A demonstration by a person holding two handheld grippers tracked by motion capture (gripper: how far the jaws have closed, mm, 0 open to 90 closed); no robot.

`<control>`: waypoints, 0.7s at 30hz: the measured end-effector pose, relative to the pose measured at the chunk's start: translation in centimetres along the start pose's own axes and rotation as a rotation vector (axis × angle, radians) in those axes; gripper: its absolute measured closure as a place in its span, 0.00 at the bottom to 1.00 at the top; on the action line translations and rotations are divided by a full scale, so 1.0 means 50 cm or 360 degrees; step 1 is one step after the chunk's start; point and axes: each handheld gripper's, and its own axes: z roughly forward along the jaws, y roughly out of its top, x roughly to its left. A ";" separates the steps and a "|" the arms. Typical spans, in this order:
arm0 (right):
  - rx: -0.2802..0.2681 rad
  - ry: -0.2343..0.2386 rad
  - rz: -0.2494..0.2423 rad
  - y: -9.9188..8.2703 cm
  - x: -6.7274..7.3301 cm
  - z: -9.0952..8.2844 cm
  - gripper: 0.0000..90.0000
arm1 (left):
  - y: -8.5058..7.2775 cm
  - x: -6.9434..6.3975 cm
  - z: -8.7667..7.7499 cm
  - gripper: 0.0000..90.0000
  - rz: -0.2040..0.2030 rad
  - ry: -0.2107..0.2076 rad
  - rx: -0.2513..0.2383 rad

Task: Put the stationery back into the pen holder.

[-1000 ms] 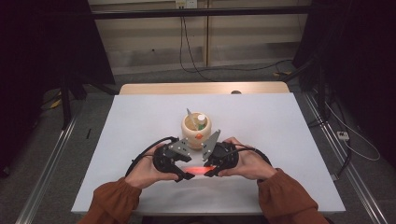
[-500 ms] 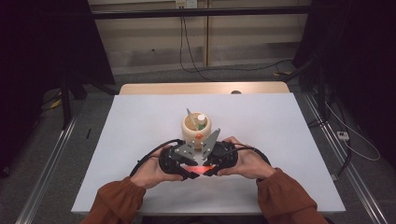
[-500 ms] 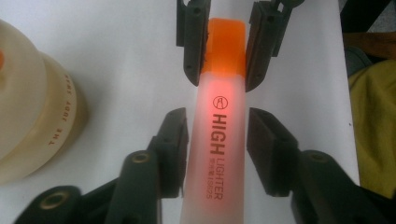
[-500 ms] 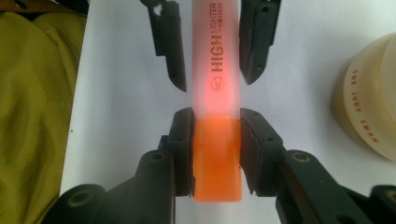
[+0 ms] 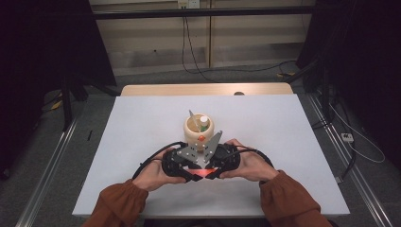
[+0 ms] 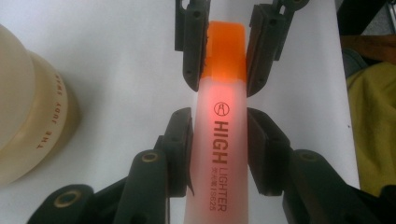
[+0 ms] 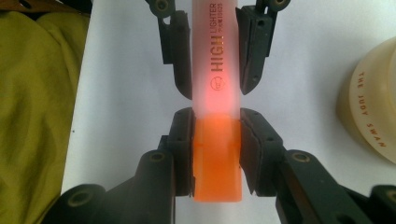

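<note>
While both hands meet just before cup (image 5: 198,130), highlighter (image 5: 202,173) glows between grippers. Left gripper (image 6: 219,135) view: jaws, just closed, clamp barrel, cup beside. Right gripper (image 7: 215,140) view: jaws pinch orange cap (image 7: 217,158), cup beside.

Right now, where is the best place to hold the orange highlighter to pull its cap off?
Grip the pale barrel across its flat sides with one hand-held gripper, and the orange cap with the other, coming from opposite ends along its length. Both parts are straight and slim.
</note>
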 end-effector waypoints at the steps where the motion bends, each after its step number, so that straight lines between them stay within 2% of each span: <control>1: -0.0002 -0.0001 -0.0003 0.000 0.000 0.001 0.75 | 0.002 0.000 -0.003 0.71 0.0007 0.0012 0.0044; 4: 0.0004 0.0004 0.0006 0.001 0.001 0.003 0.75 | 0.000 -0.001 0.001 0.72 0.0003 -0.0012 0.0018; 6: 0.0002 0.0008 -0.0005 0.000 0.001 0.003 0.75 | 0.000 -0.001 -0.001 0.73 0.0006 -0.0004 0.0032; 7: 0.0001 0.0009 -0.0001 0.000 0.001 0.003 0.75 | -0.001 -0.001 0.001 0.73 -0.0001 -0.0019 0.0004; 11: -0.0026 -0.0007 -0.0013 -0.003 -0.003 -0.003 0.73 | -0.003 -0.002 -0.004 0.74 0.0000 0.0021 0.0002; 14: -0.0042 -0.0007 0.0008 -0.004 -0.005 -0.004 0.72 | -0.005 -0.001 -0.004 0.74 -0.0026 -0.0004 -0.0050; 15: -0.0045 -0.0005 0.0021 -0.005 -0.006 -0.006 0.70 | -0.006 0.000 -0.003 0.74 -0.0034 -0.0003 -0.0064; 16: -0.0052 -0.0002 0.0028 -0.006 -0.008 -0.007 0.63 | -0.007 -0.001 -0.003 0.74 -0.0059 0.0009 -0.0081; 17: -0.0059 -0.0021 0.0051 -0.008 -0.009 -0.009 0.57 | -0.008 0.002 -0.005 0.74 -0.0056 -0.0003 -0.0073; 18: -0.0084 -0.0029 0.0064 -0.010 -0.012 -0.011 0.54 | -0.009 0.001 -0.005 0.74 -0.0075 0.0017 -0.0081; 19: -0.0109 -0.0016 0.0082 -0.014 -0.014 -0.013 0.52 | -0.011 0.004 -0.006 0.74 -0.0092 -0.0015 -0.0094; 21: -0.0141 -0.0052 0.0131 -0.020 -0.016 -0.018 0.41 | -0.015 0.007 -0.008 0.74 -0.0104 0.0014 -0.0111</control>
